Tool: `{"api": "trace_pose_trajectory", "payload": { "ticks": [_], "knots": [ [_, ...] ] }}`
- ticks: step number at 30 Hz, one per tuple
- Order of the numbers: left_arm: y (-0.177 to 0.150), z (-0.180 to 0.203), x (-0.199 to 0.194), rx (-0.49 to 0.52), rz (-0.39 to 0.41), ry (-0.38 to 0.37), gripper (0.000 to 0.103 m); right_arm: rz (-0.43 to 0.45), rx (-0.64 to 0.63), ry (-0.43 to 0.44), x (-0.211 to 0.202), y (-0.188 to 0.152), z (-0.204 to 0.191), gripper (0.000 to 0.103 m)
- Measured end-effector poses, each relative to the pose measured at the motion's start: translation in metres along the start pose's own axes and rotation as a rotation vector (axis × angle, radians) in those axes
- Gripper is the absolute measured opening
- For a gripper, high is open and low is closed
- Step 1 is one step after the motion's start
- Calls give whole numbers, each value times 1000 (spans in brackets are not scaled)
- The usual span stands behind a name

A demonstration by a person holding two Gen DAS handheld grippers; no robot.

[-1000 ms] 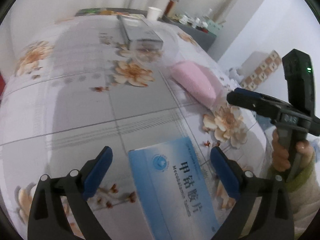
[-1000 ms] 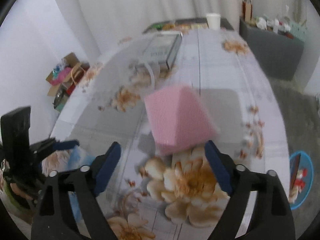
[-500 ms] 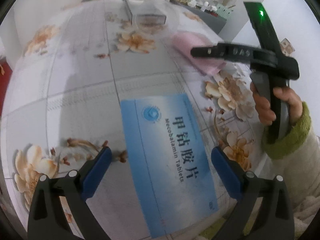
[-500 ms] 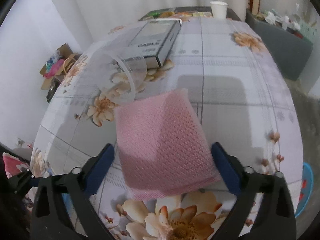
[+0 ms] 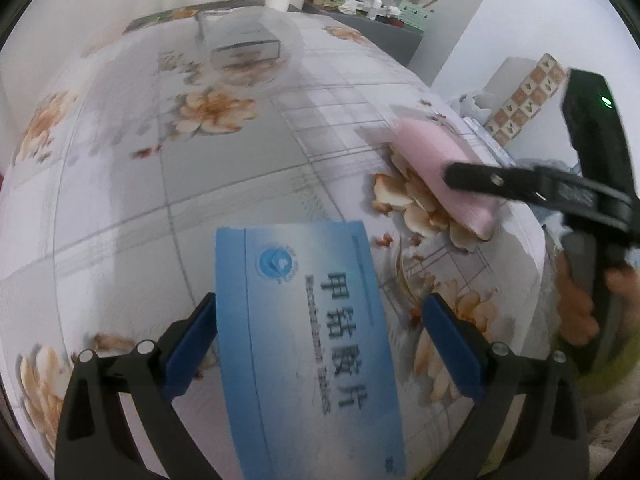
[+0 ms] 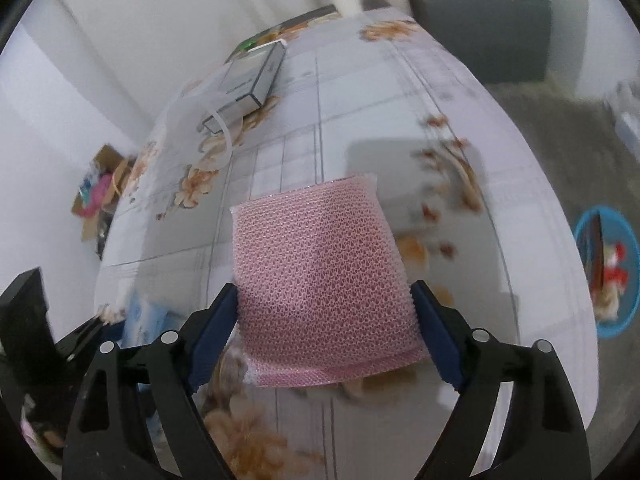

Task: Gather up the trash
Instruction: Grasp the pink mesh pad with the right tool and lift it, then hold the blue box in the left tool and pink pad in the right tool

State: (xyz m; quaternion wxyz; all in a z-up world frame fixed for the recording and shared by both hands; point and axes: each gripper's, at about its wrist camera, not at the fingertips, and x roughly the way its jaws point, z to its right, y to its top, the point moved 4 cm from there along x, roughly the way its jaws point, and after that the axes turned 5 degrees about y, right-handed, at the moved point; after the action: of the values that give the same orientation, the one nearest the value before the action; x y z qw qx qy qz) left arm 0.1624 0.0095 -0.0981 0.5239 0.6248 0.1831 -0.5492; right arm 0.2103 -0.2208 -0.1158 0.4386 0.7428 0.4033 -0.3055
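The table [image 5: 120, 184], covered in a flowered cloth, served as the landmark. Near its front edge lay a blue medicine box [image 5: 304, 328], flat, with the left gripper [image 5: 320, 344] straddling it. The left jaws stood wide: the left pad [image 5: 188, 348] sat right at the box's edge, though whether it touched was unclear, while the right pad stood clear with bare cloth between. The box was not gripped.

To the right of the box, close to the table's right edge, lay a pink mesh pad [image 6: 324, 292]. The right gripper [image 6: 324, 336] had come around it, its jaws having just been closing a little, with the pad between them. Both blue fingers [image 6: 434, 340] stood right at the pad's sides; whether they pressed on it could not be told. A hand [image 5: 576, 300] in a green cuff held that gripper's handle.

Toward the table's far end lay a grey box [image 6: 248, 80], and a clear plastic cup [image 6: 200, 132] on its side just before it. A white paper cup [image 6: 346, 0] stood at the far edge. On the floor right of the table sat a blue bin [image 6: 624, 264].
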Motion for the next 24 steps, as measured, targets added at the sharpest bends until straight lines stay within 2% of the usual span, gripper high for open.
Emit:
{"api": "trace_pose_trajectory", "payload": {
  "ticks": [5, 9, 12, 19, 24],
  "knots": [
    [3, 2, 0, 11, -23, 9, 97, 4, -17, 18, -10, -7, 2, 92],
    [-3, -1, -4, 9, -31, 43, 97, 15, -26, 24, -12, -8, 4, 93],
    [-10, -6, -2, -5, -41, 60, 97, 11, -56, -5, -8, -8, 3, 94],
    [-12, -1, 3, 52, -32, 121, 97, -2, -186, -84, 1, -9, -13, 94],
    [-11, 2, 3, 77, -14, 162, 89, -18, -232, -153, 11, -11, -15, 94]
  ]
}}
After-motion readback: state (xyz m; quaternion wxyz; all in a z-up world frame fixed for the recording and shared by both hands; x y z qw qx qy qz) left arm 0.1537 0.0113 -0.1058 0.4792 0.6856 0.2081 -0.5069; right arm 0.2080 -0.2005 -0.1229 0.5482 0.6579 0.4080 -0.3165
